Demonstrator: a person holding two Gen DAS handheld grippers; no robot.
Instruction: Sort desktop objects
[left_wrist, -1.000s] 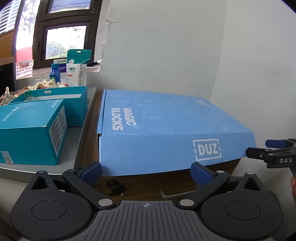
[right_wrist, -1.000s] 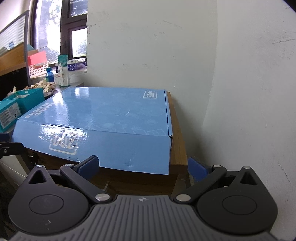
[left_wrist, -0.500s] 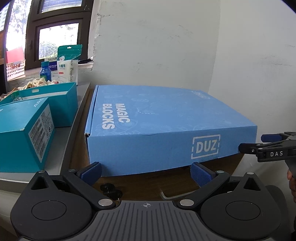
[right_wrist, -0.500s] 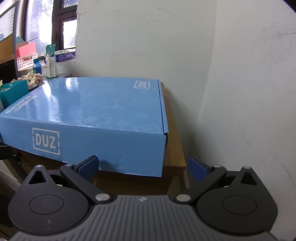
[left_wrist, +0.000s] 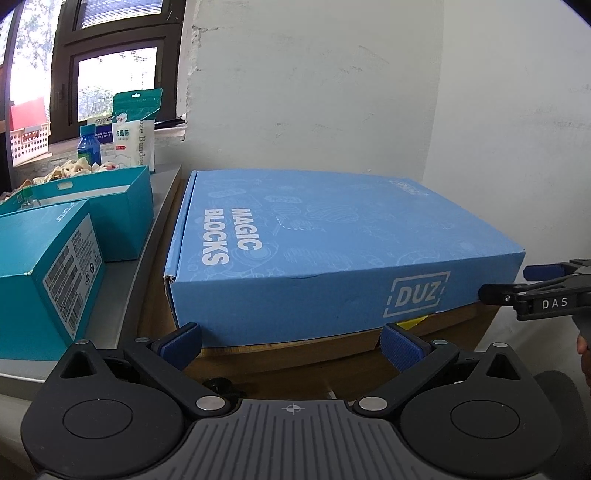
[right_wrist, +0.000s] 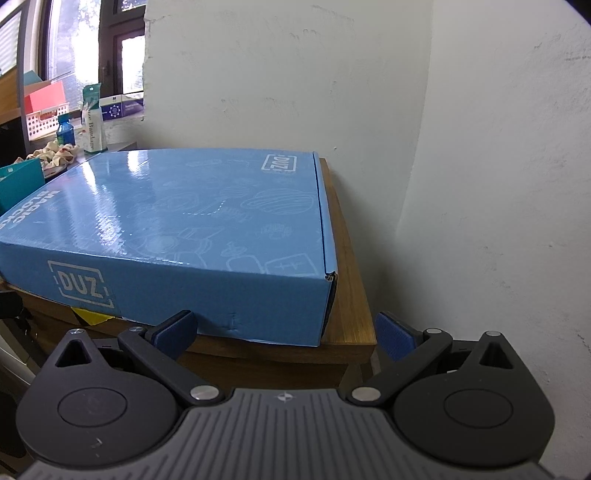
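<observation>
A large flat blue box (left_wrist: 332, 236) marked MAGIC BLOCKS and DUZ lies on a wooden cabinet top (left_wrist: 332, 354) in the wall corner. It also shows in the right wrist view (right_wrist: 192, 221). My left gripper (left_wrist: 291, 341) is open and empty, just in front of the box's near side. My right gripper (right_wrist: 284, 332) is open and empty at the box's front right corner; its fingers (left_wrist: 532, 284) show at the right edge of the left wrist view. A yellow scrap (right_wrist: 88, 315) sticks out under the box.
Two teal boxes (left_wrist: 48, 258) (left_wrist: 110, 206) sit on a grey desk (left_wrist: 122, 291) to the left. Behind them are a blue bottle (left_wrist: 88, 147), a bandage pack (left_wrist: 135, 129) and crumpled cloth. White walls (right_wrist: 480, 184) close in behind and to the right.
Both grippers have dropped lower and come closer to the box's front side, so its DUZ face now shows more squarely. The box has not moved. Both stay open.
</observation>
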